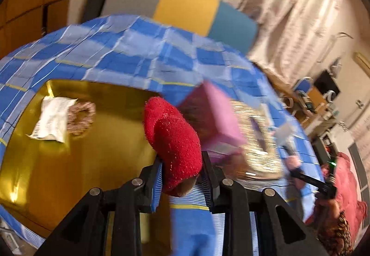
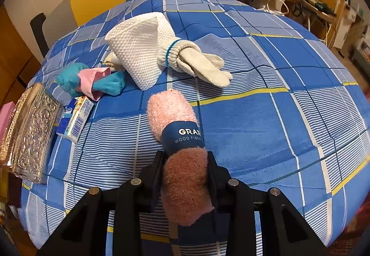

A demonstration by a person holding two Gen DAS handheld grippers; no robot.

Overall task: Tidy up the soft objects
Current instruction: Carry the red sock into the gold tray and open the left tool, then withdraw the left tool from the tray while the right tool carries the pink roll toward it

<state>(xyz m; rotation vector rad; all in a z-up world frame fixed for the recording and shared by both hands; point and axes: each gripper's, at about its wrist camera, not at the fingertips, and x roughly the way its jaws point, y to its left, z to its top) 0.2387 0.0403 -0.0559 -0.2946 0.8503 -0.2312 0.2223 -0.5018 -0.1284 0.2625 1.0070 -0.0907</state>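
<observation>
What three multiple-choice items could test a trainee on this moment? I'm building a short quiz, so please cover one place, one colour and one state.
1. Where does the white pouch lie?
A. in the gold tray
B. on the checked cloth
C. in a gripper

2. What colour is the fuzzy item in the left gripper?
A. teal
B. red
C. white

3. What is the state of the right gripper?
A. open and empty
B. shut on the pink rolled cloth
C. shut on the glove

Answers:
1. A, it rests on the tray's gold floor beside a scrunchie.
2. B, red pile shows between the fingers.
3. B, both fingers press the roll's sides.
</observation>
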